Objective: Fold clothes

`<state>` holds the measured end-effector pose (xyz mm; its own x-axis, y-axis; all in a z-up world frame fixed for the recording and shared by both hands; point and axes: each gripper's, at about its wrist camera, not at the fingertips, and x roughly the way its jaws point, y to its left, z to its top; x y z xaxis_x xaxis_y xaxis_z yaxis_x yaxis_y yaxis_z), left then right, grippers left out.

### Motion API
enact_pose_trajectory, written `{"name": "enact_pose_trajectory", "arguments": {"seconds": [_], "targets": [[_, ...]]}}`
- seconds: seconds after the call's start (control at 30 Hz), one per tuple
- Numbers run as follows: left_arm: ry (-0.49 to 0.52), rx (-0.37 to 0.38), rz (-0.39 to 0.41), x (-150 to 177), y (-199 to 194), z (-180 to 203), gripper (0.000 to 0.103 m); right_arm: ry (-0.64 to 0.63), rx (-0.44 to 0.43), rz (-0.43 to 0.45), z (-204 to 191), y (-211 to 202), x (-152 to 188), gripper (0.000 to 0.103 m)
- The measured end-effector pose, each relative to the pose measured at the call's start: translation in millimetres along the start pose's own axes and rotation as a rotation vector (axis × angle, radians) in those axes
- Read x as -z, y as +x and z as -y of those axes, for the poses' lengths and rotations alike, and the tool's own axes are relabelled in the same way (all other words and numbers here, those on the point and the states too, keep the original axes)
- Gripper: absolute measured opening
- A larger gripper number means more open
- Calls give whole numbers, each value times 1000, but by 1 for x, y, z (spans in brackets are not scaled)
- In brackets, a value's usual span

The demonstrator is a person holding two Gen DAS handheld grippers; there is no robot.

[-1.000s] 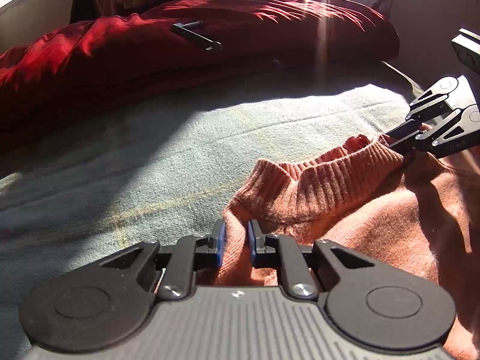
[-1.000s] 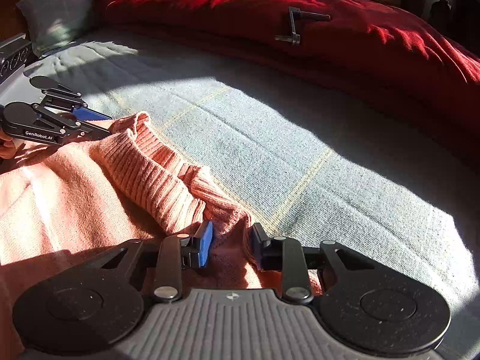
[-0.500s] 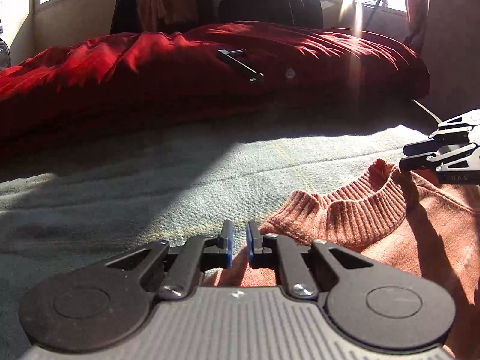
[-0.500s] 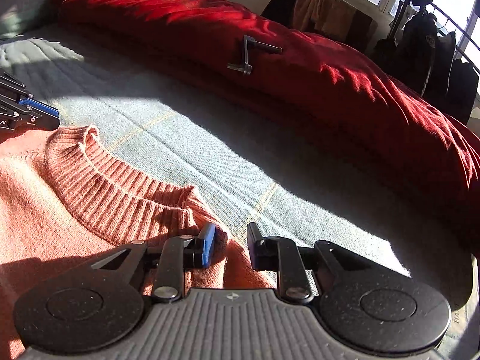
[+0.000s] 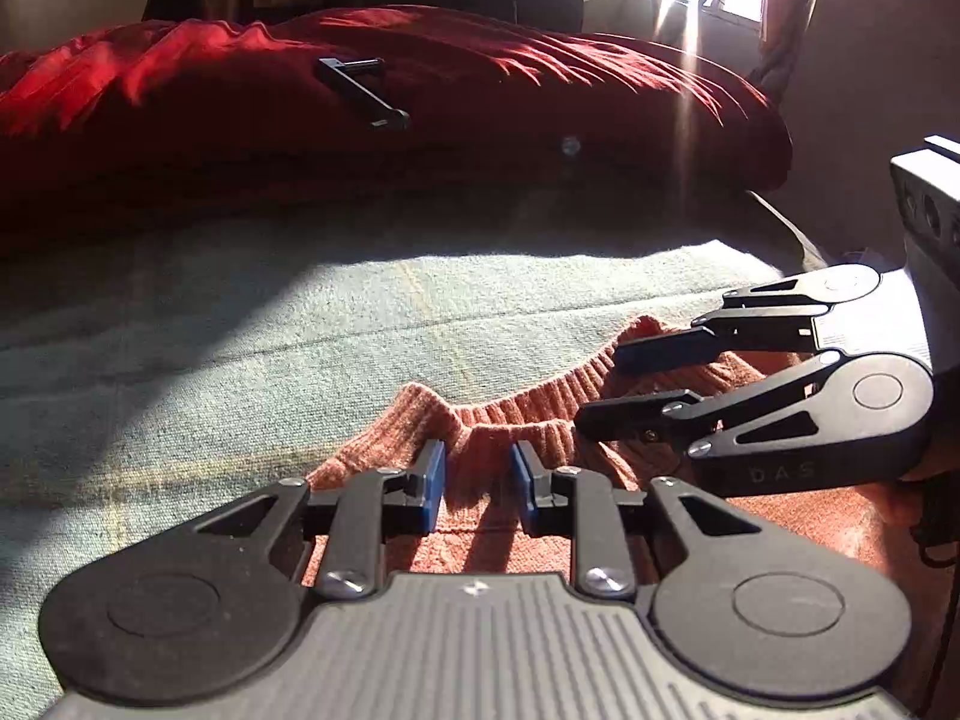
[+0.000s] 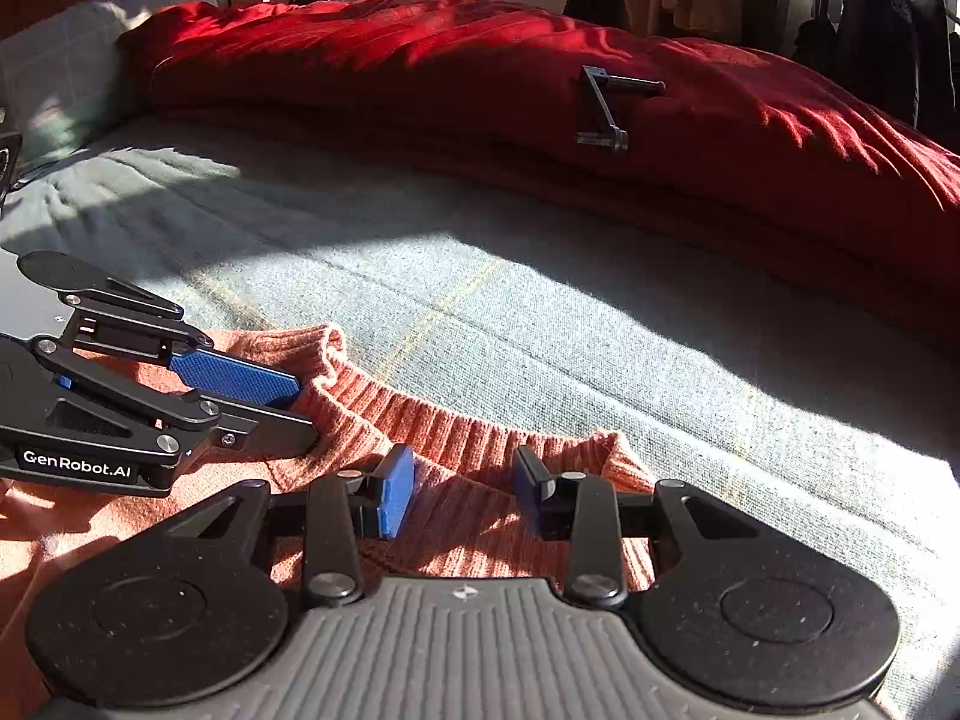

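A pale green woven blanket (image 6: 540, 312) covers the bed, with a rumpled red duvet (image 6: 420, 60) heaped along its far edge and a small black metal crank (image 6: 600, 114) lying on that. The orange knit sweater (image 6: 456, 516) lies flat at the near edge, its ribbed collar facing the duvet. My right gripper (image 6: 462, 495) is opening, collar between its blue pads, unpressed. My left gripper (image 5: 477, 480) is opening narrowly, likewise over the collar.

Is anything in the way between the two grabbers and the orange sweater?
No, nothing visible is. The orange sweater lies flat on the blanket. The left gripper and the right gripper are right over its ribbed edge, jaws opening, with knit showing between them. The metal crank lies far off on the red duvet.
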<state>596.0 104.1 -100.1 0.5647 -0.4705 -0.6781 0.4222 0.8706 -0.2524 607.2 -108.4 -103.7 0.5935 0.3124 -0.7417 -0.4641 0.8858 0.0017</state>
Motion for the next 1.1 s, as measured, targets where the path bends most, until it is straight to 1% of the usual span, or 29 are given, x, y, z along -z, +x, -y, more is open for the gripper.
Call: {"name": "enact_pose_trajectory", "arguments": {"seconds": [0.03,0.1,0.17,0.2,0.27,0.3,0.37,0.4,0.43,0.47,0.53,0.6,0.63,0.7,0.73,0.8,0.87,0.93,1.0,1.03,1.1], "targets": [[-19,9,7,-1,-5,-2,25,14,14,5,2,0,-1,53],[-20,23,28,2,-22,-4,26,32,7,14,6,-14,-1,53],[7,38,23,10,-39,0,35,20,-5,39,8,-37,3,53],[25,50,10,16,-47,3,36,10,-18,42,9,-50,7,54],[83,89,-10,28,-59,13,37,-15,-36,24,7,-68,16,57],[108,112,-22,35,-63,19,38,-23,-50,0,5,-72,22,58],[146,104,-59,44,-57,27,48,-29,-86,-47,1,-75,36,59],[165,93,-78,49,-53,31,48,-22,-97,-71,0,-71,42,60],[178,74,-92,52,-46,33,48,-13,-88,-100,-1,-63,48,60],[162,66,-92,52,-43,31,48,2,-76,-116,0,-54,52,63],[99,70,-77,47,-43,25,47,49,-81,-88,2,-47,53,73],[37,61,-59,42,-48,21,47,103,-68,-71,3,-47,49,73],[28,39,-44,42,-57,23,47,127,-56,-71,2,-50,46,73],[65,11,0,49,-81,35,47,124,-43,-59,-1,-68,46,73],[78,13,19,55,-94,41,49,106,-29,-44,-2,-81,49,73],[73,30,33,73,-122,47,52,89,5,-26,-3,-110,58,73],[64,15,27,93,-144,54,54,106,50,-8,2,-147,75,75],[57,-18,16,114,-165,63,55,149,84,-10,5,-175,94,77],[35,-23,19,129,-179,71,55,202,112,-17,8,-200,115,77],[18,-9,18,136,-186,76,55,236,122,-24,8,-211,126,77],[-8,26,16,150,-199,87,56,309,111,-23,2,-228,146,77]]}}
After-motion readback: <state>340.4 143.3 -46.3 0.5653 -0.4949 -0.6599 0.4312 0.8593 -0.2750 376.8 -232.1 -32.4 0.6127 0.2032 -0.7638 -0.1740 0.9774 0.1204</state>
